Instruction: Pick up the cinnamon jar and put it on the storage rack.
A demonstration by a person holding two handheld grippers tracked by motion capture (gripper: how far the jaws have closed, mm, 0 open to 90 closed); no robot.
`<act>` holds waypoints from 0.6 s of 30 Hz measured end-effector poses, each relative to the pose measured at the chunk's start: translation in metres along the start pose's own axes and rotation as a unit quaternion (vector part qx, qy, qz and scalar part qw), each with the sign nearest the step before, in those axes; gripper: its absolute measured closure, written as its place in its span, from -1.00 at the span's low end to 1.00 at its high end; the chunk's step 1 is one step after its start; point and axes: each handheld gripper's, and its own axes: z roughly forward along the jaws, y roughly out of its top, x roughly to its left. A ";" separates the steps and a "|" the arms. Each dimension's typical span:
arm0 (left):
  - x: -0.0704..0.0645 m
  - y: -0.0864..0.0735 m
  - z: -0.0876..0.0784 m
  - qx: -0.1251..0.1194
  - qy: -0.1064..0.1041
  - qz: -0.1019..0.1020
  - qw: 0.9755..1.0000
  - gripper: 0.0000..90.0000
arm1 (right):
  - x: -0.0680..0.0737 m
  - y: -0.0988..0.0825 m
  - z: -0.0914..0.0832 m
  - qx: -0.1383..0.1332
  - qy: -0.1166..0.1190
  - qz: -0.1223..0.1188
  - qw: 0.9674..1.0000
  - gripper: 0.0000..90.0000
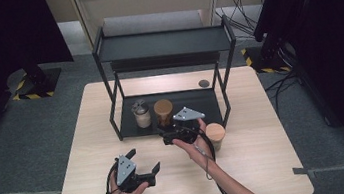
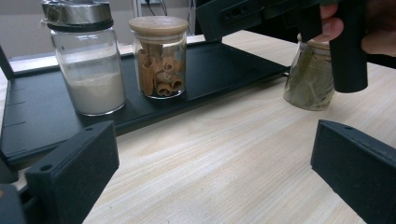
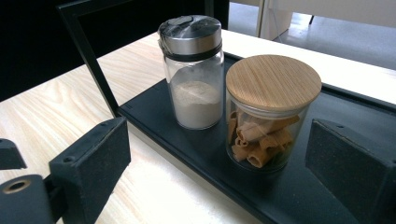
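Leaf jar (image 2: 310,77) beside the open right gripper (image 3: 217,163) in the left gripper view (left gripper (image 2: 210,177) open too).

The shelf's lower tray (image 1: 201,100) held two jars side by side at its left: the white-powder jar (image 3: 194,74) and the cinnamon jar (image 3: 267,112). The tray's right part lay bare. The rack's uprights (image 1: 222,90) flanked the front opening. The leaf jar (image 1: 215,135) stood on the table (image 1: 269,165) near the right upright.

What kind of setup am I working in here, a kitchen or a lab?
Probably a lab or recording workspace: a wooden table on grey carpet, dark curtains at the sides, and a small black shelf rack holding spice jars.
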 end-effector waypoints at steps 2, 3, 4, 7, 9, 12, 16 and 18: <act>0.000 0.000 0.000 0.000 0.000 0.000 1.000 -0.99 | 0.000 0.000 -0.001 -0.001 0.001 0.000 1.000 -0.84; 0.000 0.000 0.000 0.000 0.000 0.000 1.000 -0.99 | 0.000 -0.001 -0.001 -0.001 0.003 -0.001 1.000 -0.84; 0.000 0.000 0.000 0.000 0.000 -0.001 1.000 -0.99 | 0.001 -0.001 -0.002 -0.001 0.004 -0.003 1.000 -0.84; 0.000 0.000 0.000 0.000 0.000 0.000 1.000 -0.99 | 0.002 -0.002 -0.004 -0.002 0.007 -0.002 1.000 -0.84; 0.000 0.000 0.000 0.000 0.000 0.000 1.000 -0.99 | 0.003 -0.003 -0.006 -0.003 0.010 -0.003 1.000 -0.84; 0.000 0.000 0.000 0.000 0.000 -0.001 1.000 -0.99 | 0.003 -0.003 -0.009 -0.005 0.014 -0.005 1.000 -0.84; 0.000 0.000 0.000 0.000 0.001 -0.002 1.000 -0.99 | 0.004 -0.005 -0.013 -0.008 0.017 -0.006 1.000 -0.84; 0.000 0.000 0.000 0.000 0.001 -0.001 1.000 -0.99 | 0.004 -0.006 -0.015 -0.009 0.019 -0.007 1.000 -0.84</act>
